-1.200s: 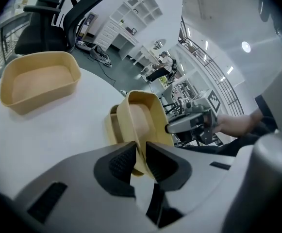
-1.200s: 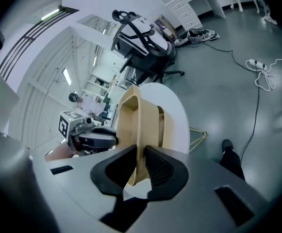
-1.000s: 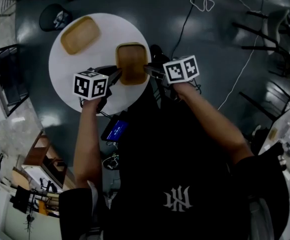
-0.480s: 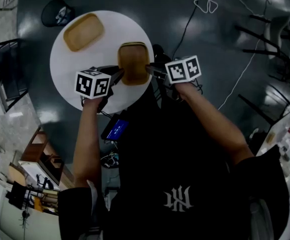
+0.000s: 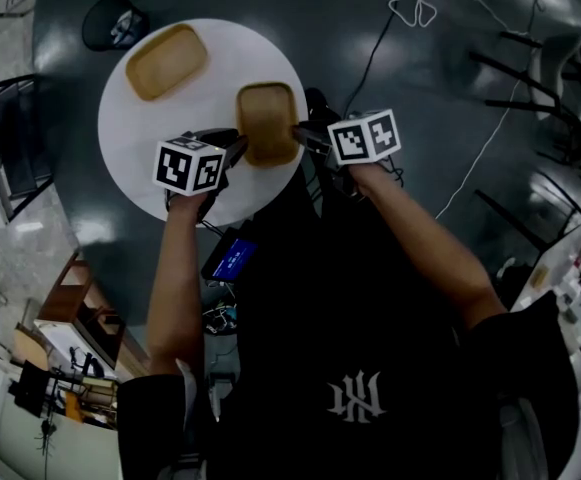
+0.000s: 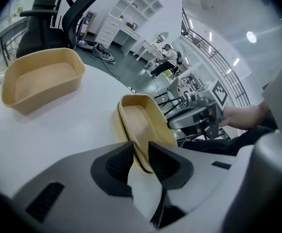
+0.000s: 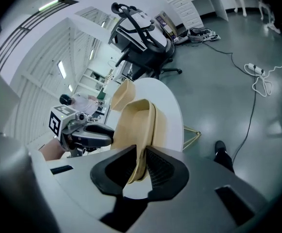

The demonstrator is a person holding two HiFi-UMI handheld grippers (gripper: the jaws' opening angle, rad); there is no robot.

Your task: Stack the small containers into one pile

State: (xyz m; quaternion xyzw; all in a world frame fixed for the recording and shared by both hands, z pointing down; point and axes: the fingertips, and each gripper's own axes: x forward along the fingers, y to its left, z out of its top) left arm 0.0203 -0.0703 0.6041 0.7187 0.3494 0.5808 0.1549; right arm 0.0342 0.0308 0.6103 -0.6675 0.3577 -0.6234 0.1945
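On the round white table [image 5: 135,143] are two tan containers, each shallow and rounded-rectangular, with smooth walls and a thin lip. The far container [image 5: 166,61] sits alone at the table's far left, open side up. The near container [image 5: 267,123] is at the table's near edge, between two grippers. The left gripper [image 6: 141,154] has its fingers clamped on one end wall. The right gripper [image 7: 142,160] has its fingers clamped on the opposite end wall.

Round white table [image 5: 135,128], upper left of frame, tan container [image 5: 166,62] lying near its upper-left edge, second container [image 5: 267,123] over its right side
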